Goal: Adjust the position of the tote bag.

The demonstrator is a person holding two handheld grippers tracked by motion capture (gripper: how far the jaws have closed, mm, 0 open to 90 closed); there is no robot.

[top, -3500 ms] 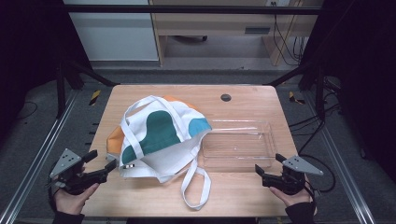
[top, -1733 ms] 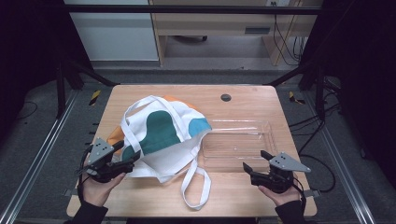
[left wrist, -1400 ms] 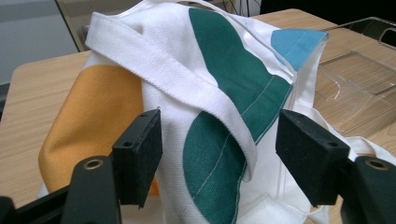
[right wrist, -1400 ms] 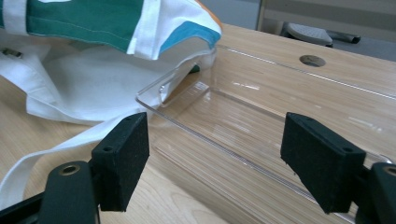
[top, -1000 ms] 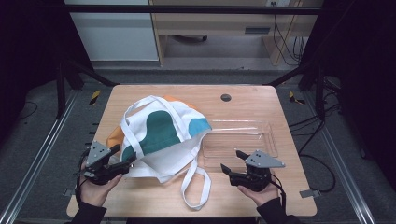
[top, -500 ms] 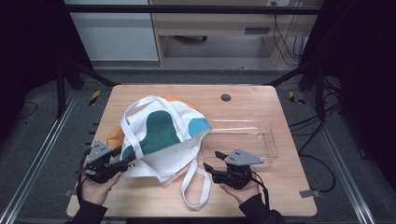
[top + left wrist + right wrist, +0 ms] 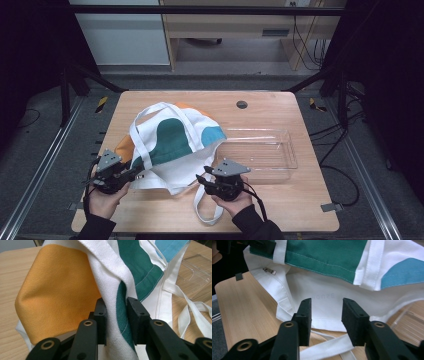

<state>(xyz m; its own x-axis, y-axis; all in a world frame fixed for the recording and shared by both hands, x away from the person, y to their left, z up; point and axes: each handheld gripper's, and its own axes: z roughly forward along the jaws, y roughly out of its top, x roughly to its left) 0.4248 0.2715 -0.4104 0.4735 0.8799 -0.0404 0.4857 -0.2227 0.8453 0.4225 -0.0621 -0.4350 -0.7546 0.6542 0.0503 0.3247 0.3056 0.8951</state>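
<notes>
Grippers low at the tote bag (image 7: 175, 145): left gripper (image 7: 117, 315) pinches its fabric, right gripper (image 7: 325, 316) gapes wide.

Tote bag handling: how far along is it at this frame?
Done: left tongs shut on the tote bag at its strap. In hand: right tongs open, jaws at the bag's white hem, not gripping. Left: closing on it; the clear tray holds nothing.

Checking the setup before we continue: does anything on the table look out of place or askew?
The tote bag lies crumpled, one corner draped over the clear tray, and one strap trails toward the table's near edge. Nothing looks spilled or damaged.
</notes>
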